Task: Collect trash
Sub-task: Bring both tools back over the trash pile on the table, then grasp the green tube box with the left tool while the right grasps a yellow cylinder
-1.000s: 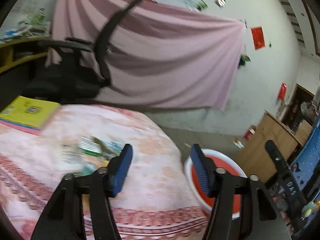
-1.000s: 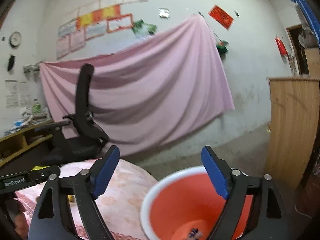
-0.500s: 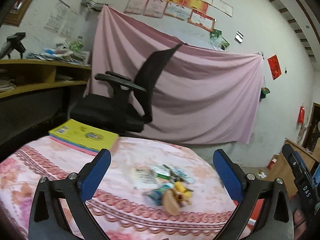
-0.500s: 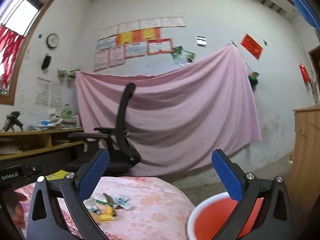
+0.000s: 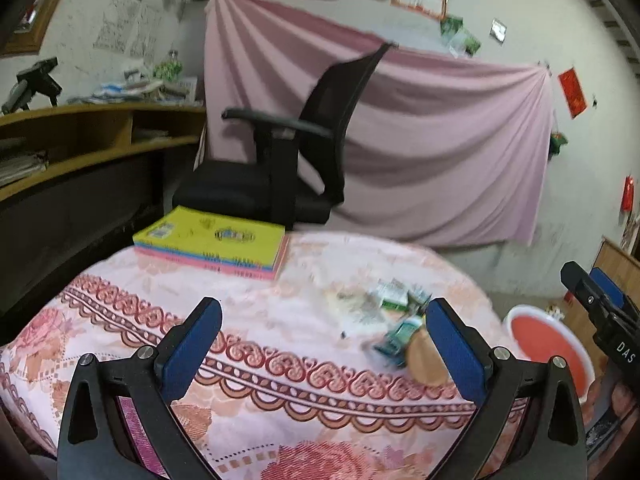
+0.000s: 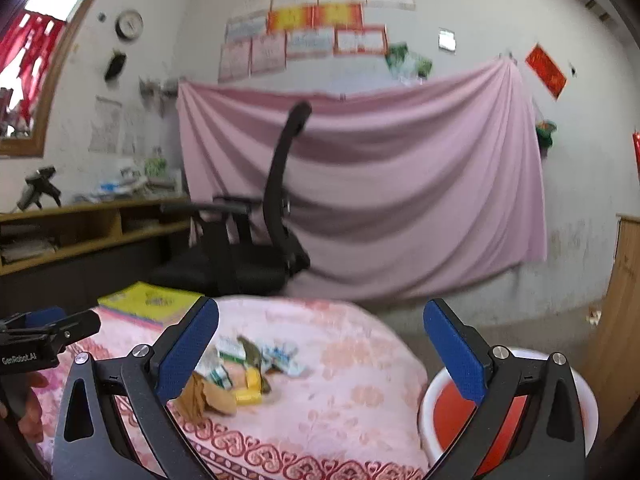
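Though claws wide, chair [image 5: 288, 168] behind trash [image 6: 244, 372].

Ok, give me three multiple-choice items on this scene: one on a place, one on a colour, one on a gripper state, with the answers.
1. Where does the stack of books lie?
A. on the cloth-covered table
B. on the office chair
C. in the basin

2. What colour is the inside of the basin?
A. blue
B. red-orange
C. green

3. How does the left gripper stand?
A. shut on a wrapper
B. shut on nothing
C. open, holding nothing

Answers:
1 A: the books rest at the table's far edge, in front of the chair.
2 B: white rim, red-orange interior.
3 C: its blue pads stand wide apart, above the table near the trash pile.
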`<action>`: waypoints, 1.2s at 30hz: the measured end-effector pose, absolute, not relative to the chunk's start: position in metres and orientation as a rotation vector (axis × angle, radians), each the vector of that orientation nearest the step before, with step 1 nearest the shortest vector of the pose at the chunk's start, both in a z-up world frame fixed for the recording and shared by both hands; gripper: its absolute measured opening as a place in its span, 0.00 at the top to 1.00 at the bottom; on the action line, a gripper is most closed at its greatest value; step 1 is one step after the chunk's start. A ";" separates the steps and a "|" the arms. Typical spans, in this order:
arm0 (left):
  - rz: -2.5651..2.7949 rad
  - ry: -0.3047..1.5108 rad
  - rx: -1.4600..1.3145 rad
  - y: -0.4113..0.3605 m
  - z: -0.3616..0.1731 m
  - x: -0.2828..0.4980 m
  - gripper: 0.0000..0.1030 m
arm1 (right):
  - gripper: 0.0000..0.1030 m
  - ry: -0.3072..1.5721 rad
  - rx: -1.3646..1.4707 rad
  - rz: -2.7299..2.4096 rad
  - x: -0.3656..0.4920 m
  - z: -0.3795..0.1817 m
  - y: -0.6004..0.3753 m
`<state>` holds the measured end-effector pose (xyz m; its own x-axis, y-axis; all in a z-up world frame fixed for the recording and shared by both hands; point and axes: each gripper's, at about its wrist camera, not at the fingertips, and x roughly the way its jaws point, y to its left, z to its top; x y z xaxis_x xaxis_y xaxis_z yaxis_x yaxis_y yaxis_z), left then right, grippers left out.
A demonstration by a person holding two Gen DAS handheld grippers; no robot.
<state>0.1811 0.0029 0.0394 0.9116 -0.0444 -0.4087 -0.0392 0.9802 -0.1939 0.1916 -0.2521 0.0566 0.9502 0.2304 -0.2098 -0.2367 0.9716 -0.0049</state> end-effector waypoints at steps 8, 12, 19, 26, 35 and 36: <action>-0.090 0.581 -0.215 0.001 0.019 0.214 0.13 | 0.16 0.414 -0.036 0.275 0.223 0.036 -0.244; -0.157 0.679 -0.221 -0.005 0.007 0.231 0.34 | 0.30 0.526 -0.040 0.328 0.237 0.026 -0.239; -0.242 0.802 -0.202 -0.021 -0.007 0.254 0.54 | 0.43 0.687 -0.056 0.405 0.256 0.008 -0.228; -0.296 0.824 -0.184 -0.035 -0.008 0.269 0.70 | 0.43 0.728 -0.031 0.427 0.263 0.003 -0.230; -0.284 0.822 -0.185 -0.034 -0.010 0.269 0.79 | 0.45 0.750 -0.061 0.468 0.265 0.000 -0.221; -0.272 0.824 -0.192 -0.032 -0.011 0.268 0.79 | 0.45 0.752 -0.069 0.478 0.265 -0.001 -0.219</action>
<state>0.2684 -0.0319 -0.0105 0.6476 -0.3119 -0.6952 0.1635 0.9480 -0.2731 0.2649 -0.2185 -0.0008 0.6288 0.3922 -0.6714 -0.4408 0.8911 0.1078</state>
